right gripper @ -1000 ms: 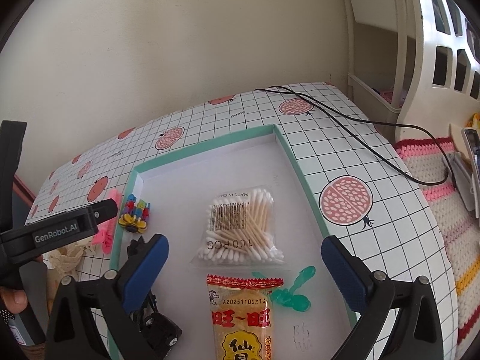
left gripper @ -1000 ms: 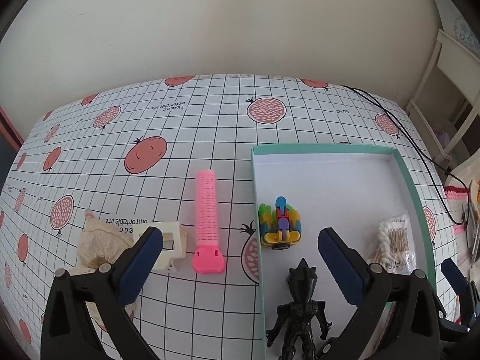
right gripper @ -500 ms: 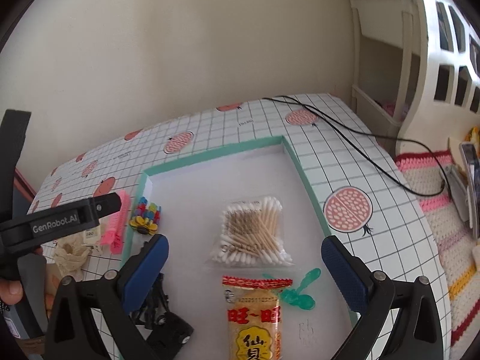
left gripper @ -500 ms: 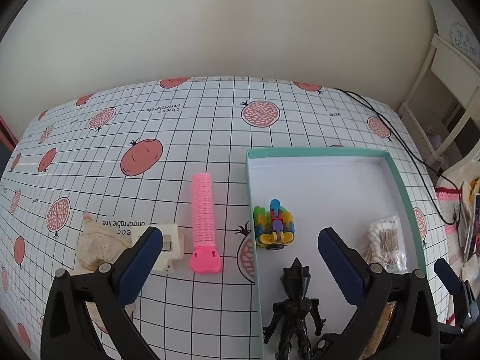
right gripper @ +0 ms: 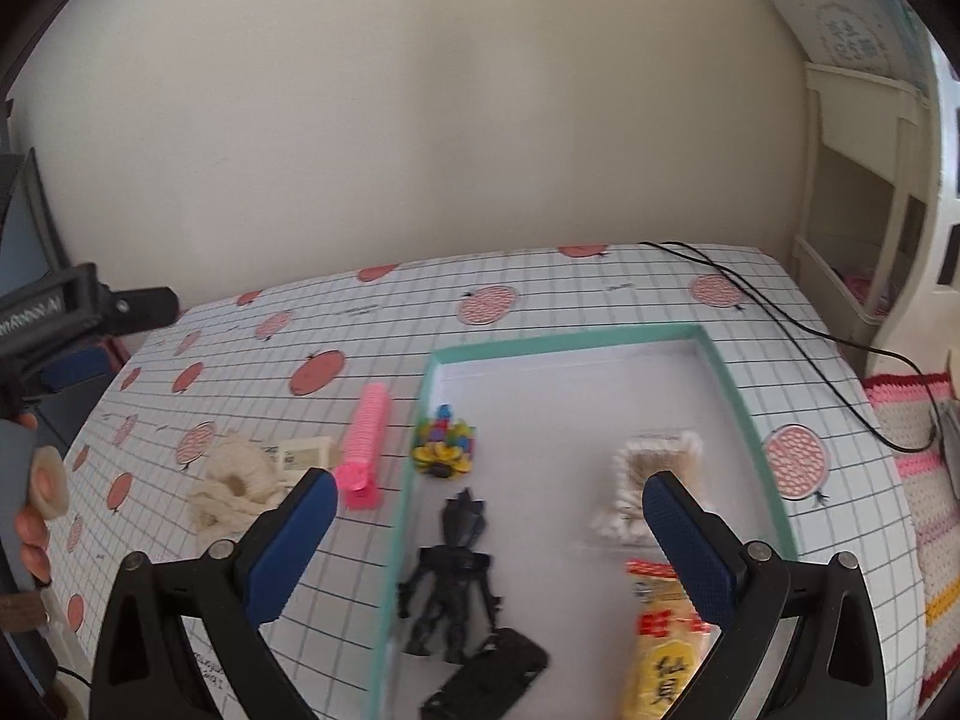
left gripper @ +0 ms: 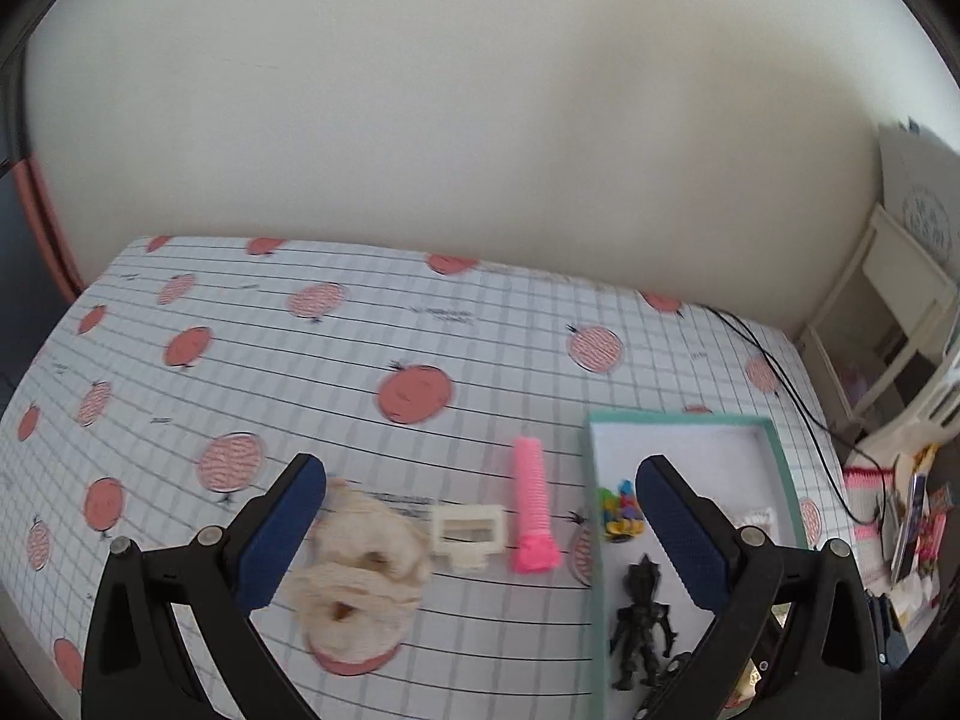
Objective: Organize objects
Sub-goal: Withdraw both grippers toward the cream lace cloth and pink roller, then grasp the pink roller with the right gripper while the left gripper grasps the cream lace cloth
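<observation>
A shallow box with a teal rim (right gripper: 747, 420) (left gripper: 783, 468) lies on the table. Inside it are a colourful block toy (right gripper: 444, 441) (left gripper: 621, 507), a black figure (right gripper: 450, 582) (left gripper: 642, 612), a flat black item (right gripper: 486, 681), a bag of cotton swabs (right gripper: 651, 474) and a snack packet (right gripper: 663, 648). Left of the box lie a pink roller (right gripper: 366, 444) (left gripper: 531, 510), a cream clip (right gripper: 306, 455) (left gripper: 468, 531) and cream fluffy slippers (right gripper: 231, 489) (left gripper: 354, 582). My left gripper (left gripper: 480, 525) and right gripper (right gripper: 489, 543) both stand open and empty, raised above the table.
A black cable (right gripper: 780, 312) runs across the pomegranate-print tablecloth (left gripper: 240, 372) to the right. White shelving (right gripper: 864, 180) and a striped knitted mat (right gripper: 918, 480) stand beyond the right edge. A hand (right gripper: 36, 510) holds the left gripper at the far left.
Both grippers pulled back and up, away from the box; the left view swung left, bringing the slippers into full sight. Both stay open. No object moved.
</observation>
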Demonstrator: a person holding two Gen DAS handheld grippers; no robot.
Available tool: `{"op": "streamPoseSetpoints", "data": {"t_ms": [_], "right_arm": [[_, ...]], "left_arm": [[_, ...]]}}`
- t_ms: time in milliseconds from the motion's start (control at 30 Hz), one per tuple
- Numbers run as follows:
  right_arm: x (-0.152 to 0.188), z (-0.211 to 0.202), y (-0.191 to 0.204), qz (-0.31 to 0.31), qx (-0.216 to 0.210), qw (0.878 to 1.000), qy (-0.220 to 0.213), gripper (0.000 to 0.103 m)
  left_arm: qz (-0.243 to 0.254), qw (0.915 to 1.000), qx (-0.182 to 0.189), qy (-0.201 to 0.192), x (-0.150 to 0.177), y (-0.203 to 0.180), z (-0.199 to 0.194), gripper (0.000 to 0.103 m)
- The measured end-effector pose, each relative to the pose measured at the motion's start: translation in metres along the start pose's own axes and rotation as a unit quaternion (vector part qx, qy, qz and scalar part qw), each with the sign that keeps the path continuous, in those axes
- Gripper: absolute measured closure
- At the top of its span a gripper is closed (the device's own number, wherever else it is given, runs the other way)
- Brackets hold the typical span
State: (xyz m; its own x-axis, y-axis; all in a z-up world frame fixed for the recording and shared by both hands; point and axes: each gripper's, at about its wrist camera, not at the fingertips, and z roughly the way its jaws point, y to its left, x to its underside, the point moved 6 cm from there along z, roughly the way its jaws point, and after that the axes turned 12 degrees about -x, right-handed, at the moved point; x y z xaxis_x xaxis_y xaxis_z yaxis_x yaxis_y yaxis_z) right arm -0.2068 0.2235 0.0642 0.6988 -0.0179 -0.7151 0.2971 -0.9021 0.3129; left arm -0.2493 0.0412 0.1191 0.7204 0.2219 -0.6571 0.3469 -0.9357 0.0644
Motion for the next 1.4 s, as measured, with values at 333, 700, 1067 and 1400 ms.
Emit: {"op": "streamPoseSetpoints", "data": {"t_ms": [333, 700, 1067, 1400], "right_arm": [[0.010, 0.032, 0.068, -0.057, -0.061, 0.996, 0.023, 0.000], [0.032, 0.065, 0.084, -0.071, -0.074, 0.993, 0.051, 0.000], [0.029, 0.060, 0.070, -0.049, -0.073, 0.995, 0.039, 0.000], [0.023, 0.065, 0.076, -0.058, -0.071, 0.994, 0.053, 0.009]], "left_arm": [[-0.101, 0.9936, -0.052, -0.006, 0.014, 0.114, -0.003, 0.000], [-0.084, 0.9944, -0.019, 0.061, 0.071, 0.107, 0.056, 0.000], [-0.068, 0.9934, -0.002, 0.093, 0.106, 0.095, 0.082, 0.000], [-0.052, 0.9940, 0.007, 0.096, 0.116, 0.091, 0.093, 0.000]]}}
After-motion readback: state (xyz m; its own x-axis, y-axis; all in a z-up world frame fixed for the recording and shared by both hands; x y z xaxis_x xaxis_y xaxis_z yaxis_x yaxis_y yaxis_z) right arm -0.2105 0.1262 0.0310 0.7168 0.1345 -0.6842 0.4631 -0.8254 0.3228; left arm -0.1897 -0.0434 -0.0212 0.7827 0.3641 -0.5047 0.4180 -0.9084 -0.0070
